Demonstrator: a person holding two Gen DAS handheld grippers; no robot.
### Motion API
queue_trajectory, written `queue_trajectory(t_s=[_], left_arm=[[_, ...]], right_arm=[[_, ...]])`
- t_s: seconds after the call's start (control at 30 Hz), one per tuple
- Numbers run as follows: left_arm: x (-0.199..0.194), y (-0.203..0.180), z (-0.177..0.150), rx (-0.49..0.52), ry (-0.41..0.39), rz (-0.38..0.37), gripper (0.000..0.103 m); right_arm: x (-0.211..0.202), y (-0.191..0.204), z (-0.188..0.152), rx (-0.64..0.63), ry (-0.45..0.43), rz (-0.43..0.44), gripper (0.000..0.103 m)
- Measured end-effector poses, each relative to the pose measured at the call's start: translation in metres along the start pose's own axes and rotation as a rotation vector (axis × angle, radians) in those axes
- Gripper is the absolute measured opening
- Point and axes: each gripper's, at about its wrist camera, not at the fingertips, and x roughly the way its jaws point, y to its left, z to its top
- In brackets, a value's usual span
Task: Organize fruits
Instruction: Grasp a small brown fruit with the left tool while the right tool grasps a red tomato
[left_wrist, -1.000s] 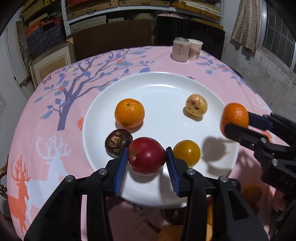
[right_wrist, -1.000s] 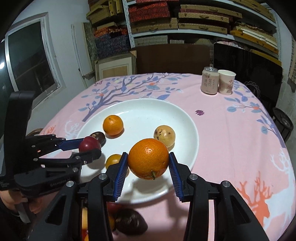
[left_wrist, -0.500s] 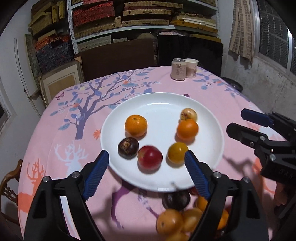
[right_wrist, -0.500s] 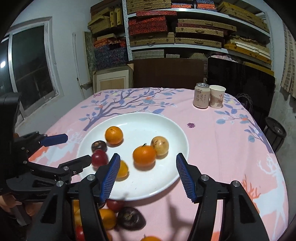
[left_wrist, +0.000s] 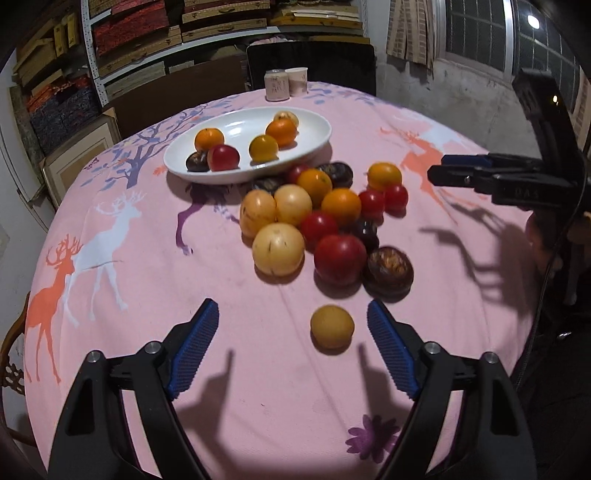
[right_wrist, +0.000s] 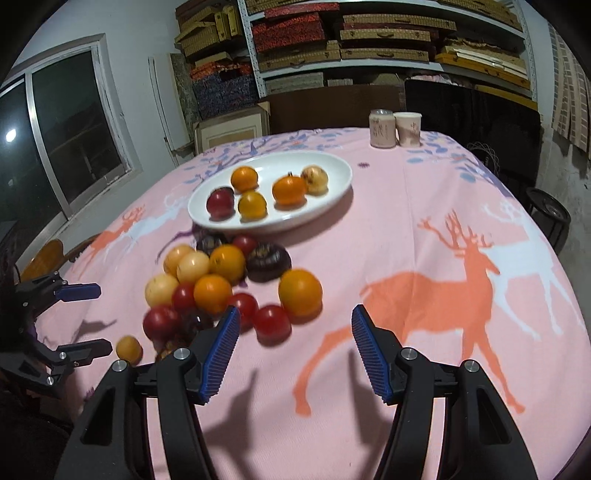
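Left gripper (left_wrist: 291, 336) jaws apart, having just narrowed slightly, empty; small yellow fruit (left_wrist: 331, 326) lies on the surface between them, nearer the right-hand jaw. Right gripper (right_wrist: 295, 345) jaws apart, empty, farther off.

The only legible lettering is a faint embossed "DAS" on the black body of the right gripper (left_wrist: 517, 186), off to the left gripper's right. The pink can (right_wrist: 382, 128) and paper cup (right_wrist: 408, 129) far ahead carry dark markings too small to read.
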Motion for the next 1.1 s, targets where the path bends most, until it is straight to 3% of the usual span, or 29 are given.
queue_trajectory(t_s=[0.03, 0.13, 0.2, 0.23, 0.53, 0.73, 1.1], left_arm=[[0.007, 0.000, -0.002, -0.013, 0.026, -0.003, 0.065], [0.015, -0.003, -0.005, -0.052, 0.032, -0.077, 0.053], [0.018, -0.011, -0.005, -0.032, 0.033, -0.080, 0.040], [0.020, -0.016, -0.006, -0.021, 0.040, -0.090, 0.029], [0.025, -0.021, -0.012, -0.038, 0.033, -0.087, 0.030], [0.023, -0.009, -0.011, -0.096, 0.021, -0.082, 0.028], [0.019, 0.005, -0.010, -0.133, 0.017, -0.074, 0.028]], right_arm=[[0.001, 0.000, -0.002, 0.004, 0.006, -0.005, 0.063], [0.001, 0.005, -0.005, 0.001, 0.012, -0.005, 0.063], [0.001, 0.008, -0.007, -0.015, 0.015, -0.019, 0.063], [0.000, 0.008, -0.006, -0.020, 0.015, -0.027, 0.063], [0.006, 0.013, -0.009, -0.034, 0.038, -0.004, 0.063], [0.023, 0.028, -0.004, -0.076, 0.079, 0.003, 0.048], [0.051, 0.039, 0.012, -0.090, 0.139, -0.016, 0.043]])
